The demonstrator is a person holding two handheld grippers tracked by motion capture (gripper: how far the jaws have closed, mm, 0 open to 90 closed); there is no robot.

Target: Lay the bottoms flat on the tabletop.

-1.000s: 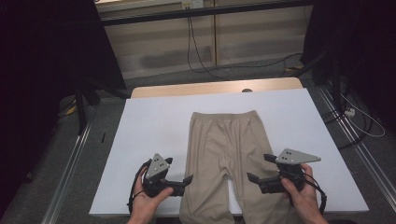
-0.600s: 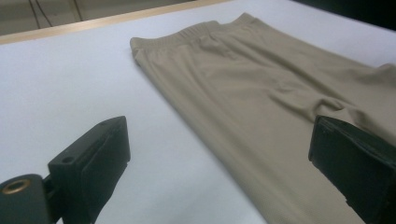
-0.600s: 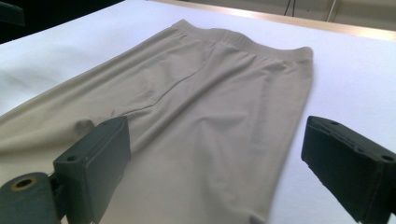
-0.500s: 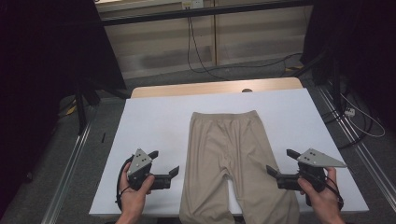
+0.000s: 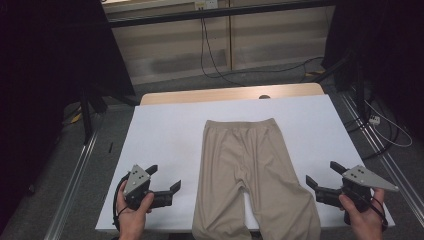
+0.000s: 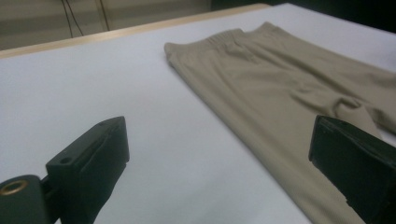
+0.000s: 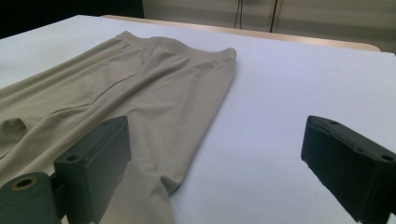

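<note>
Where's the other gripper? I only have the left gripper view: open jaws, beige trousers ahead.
Observer: The right gripper is over the table's near right corner, beside the trousers, not touching them.
Operator: Is it open?
Observer: Yes, its jaws stand wide apart in the right gripper view, nothing between them.
Operator: Do the trouser legs stay on the table?
Observer: No, in the high view both legs run over the near edge.
Operator: And my gripper?
Observer: The left gripper is over bare white table, left of the trousers.
</note>
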